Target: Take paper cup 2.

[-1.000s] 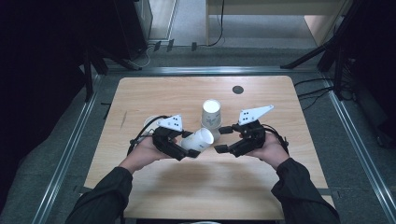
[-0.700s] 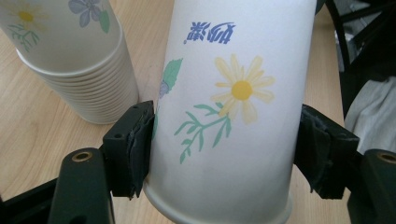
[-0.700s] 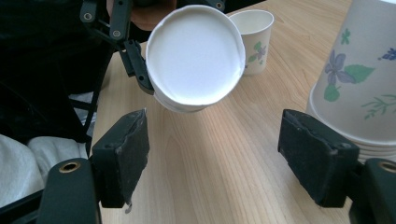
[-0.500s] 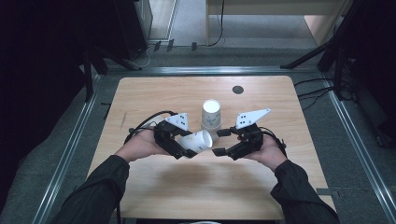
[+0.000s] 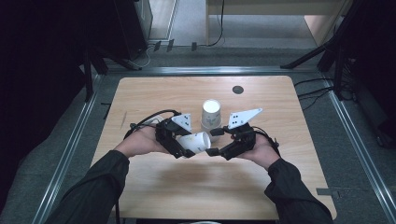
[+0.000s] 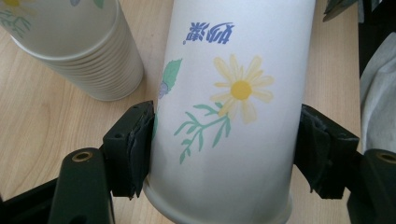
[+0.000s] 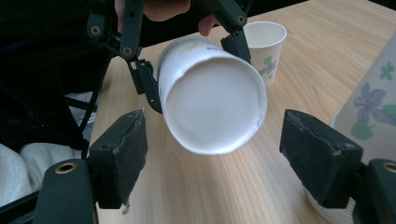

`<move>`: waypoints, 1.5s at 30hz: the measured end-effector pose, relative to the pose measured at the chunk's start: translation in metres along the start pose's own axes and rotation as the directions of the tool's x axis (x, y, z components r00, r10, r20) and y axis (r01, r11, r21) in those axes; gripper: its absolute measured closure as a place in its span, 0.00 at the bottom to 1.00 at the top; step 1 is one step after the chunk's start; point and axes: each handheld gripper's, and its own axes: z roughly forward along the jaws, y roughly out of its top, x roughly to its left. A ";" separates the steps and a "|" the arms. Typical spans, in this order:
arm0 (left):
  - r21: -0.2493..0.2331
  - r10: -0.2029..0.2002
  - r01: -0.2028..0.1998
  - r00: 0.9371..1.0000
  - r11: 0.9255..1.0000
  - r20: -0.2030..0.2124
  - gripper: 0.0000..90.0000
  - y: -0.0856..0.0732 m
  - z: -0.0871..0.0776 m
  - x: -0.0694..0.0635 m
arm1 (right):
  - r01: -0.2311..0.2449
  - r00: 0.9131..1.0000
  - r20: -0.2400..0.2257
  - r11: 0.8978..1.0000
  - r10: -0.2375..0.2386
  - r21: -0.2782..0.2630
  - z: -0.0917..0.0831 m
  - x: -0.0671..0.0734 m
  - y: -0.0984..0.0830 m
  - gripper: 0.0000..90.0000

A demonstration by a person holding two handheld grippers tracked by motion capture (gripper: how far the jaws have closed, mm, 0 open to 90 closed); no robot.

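Wooden table (image 5: 154, 93) under dim light: just in front of the cup stack (image 5: 211, 113), the left hand-held gripper (image 5: 183, 148) clamps a light, crushable paper cup (image 5: 195, 141) sideways; the right hand-held gripper (image 5: 212, 142) gapes at its base. Grip near the stiffer bottom.

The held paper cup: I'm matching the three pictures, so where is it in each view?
High view: the paper cup lies sideways at the centre, between the two hands.
Left gripper view: it stands in the middle, daisy print facing the camera.
Right gripper view: it sits in the upper middle, white base towards the camera.
Shared landmark: the left claw, clamped on the cup's sides.
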 end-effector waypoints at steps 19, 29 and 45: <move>0.043 0.031 -0.032 0.999 0.999 0.012 0.31 0.008 0.006 -0.003 | 0.007 1.000 -0.013 1.000 -0.007 0.026 0.017 0.001 0.004 0.29; 0.040 0.035 -0.035 0.999 0.999 0.014 0.31 0.009 0.006 -0.002 | 0.002 1.000 -0.012 0.999 -0.002 0.043 0.020 0.002 0.004 0.34; 0.026 0.035 -0.035 0.999 0.999 0.028 0.30 0.006 0.007 -0.002 | 0.032 0.999 -0.016 0.998 -0.031 0.046 0.019 0.004 0.005 0.39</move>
